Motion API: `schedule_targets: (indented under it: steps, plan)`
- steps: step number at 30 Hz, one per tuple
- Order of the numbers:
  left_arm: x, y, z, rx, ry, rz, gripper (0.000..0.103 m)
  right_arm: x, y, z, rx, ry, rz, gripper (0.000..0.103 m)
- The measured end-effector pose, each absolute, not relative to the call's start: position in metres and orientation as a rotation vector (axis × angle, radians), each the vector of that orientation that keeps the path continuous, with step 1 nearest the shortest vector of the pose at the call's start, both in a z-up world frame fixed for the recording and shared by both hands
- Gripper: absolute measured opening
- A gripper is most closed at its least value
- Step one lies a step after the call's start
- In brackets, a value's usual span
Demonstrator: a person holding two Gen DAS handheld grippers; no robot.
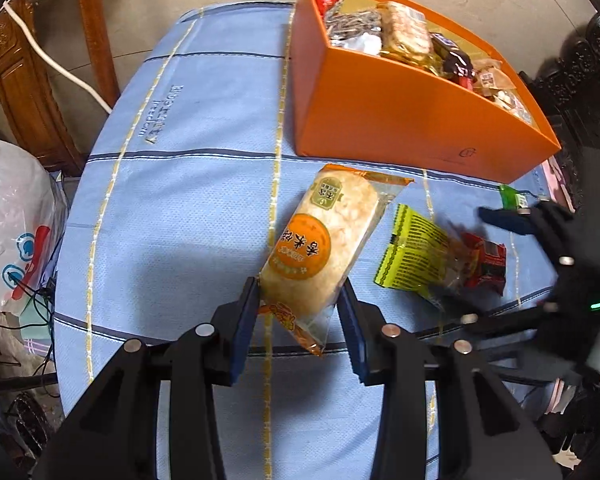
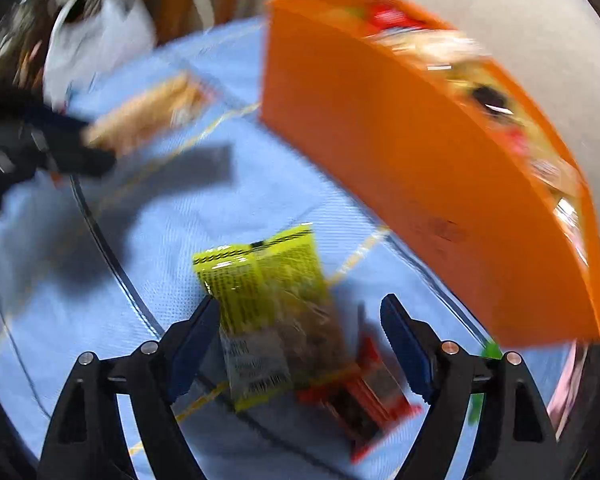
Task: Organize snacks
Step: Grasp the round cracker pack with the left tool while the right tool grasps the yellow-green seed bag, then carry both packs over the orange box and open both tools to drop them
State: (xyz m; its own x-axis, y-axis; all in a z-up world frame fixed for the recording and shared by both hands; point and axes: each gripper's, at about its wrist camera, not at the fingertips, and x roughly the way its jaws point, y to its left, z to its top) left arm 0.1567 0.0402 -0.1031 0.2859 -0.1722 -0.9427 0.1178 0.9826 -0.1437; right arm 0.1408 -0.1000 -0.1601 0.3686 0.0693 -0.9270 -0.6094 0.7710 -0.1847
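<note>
Nearest the left wrist camera, the left gripper (image 1: 298, 300) has its jaws closed on the lower end of a rice cracker packet (image 1: 324, 240), which tilts up above the blue checked cloth (image 1: 172, 208) covering the bench. In the blurred right wrist view, the right gripper (image 2: 300, 332) has its jaws spread wide around a yellow-green snack packet (image 2: 266, 312) lying on the cloth, a red wrapper (image 2: 364, 400) just beside it. Beyond stands an orange box (image 1: 400, 120) holding a heap of mixed wrapped snacks (image 1: 404, 36)
</note>
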Motion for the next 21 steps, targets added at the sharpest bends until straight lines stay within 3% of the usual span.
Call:
schedule_targets:
  steps: [4, 6, 8, 16, 21]
  plan:
    - [0.159, 0.048, -0.103, -0.058, 1.268, -0.174, 0.039, 0.157, -0.099, -0.185, -0.527, 1.231, 0.488, 0.083]
    - [0.160, 0.049, -0.105, -0.060, 1.274, -0.167, 0.039, 0.160, -0.105, -0.186, -0.462, 1.270, 0.505, 0.068]
    - [0.159, 0.047, -0.107, -0.058, 1.279, -0.165, 0.039, 0.154, -0.107, -0.182, -0.471, 1.266, 0.483, 0.061]
    - [0.155, 0.023, -0.080, 0.001, 1.217, -0.222, 0.039, 0.125, -0.158, -0.121, -0.132, 1.172, 0.452, 0.061]
    - [0.160, 0.001, -0.041, 0.025, 1.133, -0.274, 0.039, 0.109, -0.194, -0.063, -0.063, 1.042, 0.408, 0.061]
